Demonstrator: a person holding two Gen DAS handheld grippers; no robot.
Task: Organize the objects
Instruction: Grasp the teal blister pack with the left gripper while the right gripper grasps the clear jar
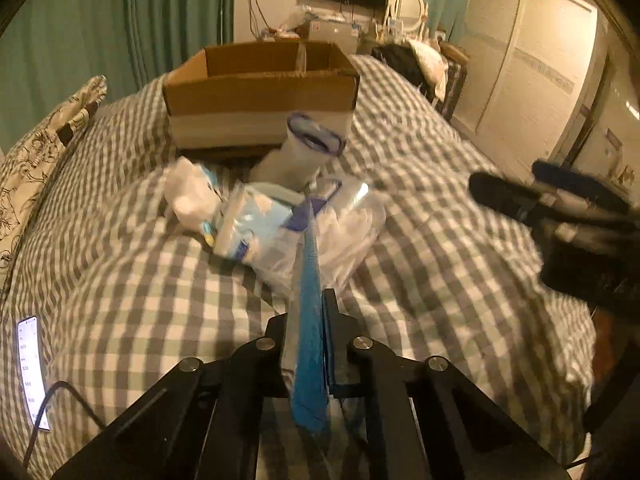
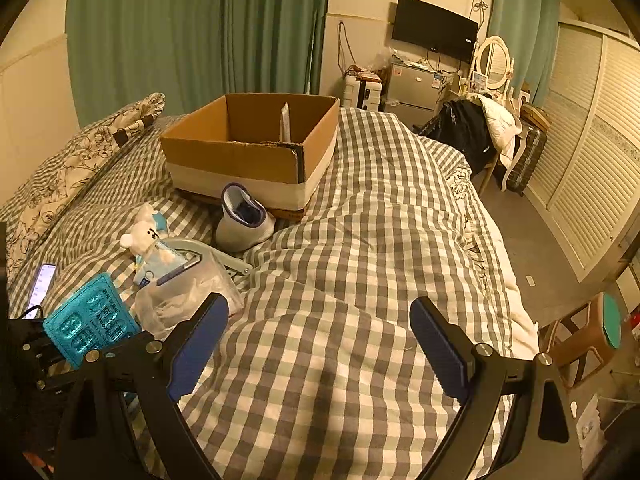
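Blister pack (image 2: 86,318) sits pinched edge-on in the left hand-held gripper (image 1: 310,320); right hand-held gripper (image 2: 320,340) hangs wide, empty. Carry it level over the pile (image 1: 280,220) into the box (image 1: 260,92).

Right gripper (image 2: 320,344) jaws spread wide above the checked duvet (image 2: 360,240).
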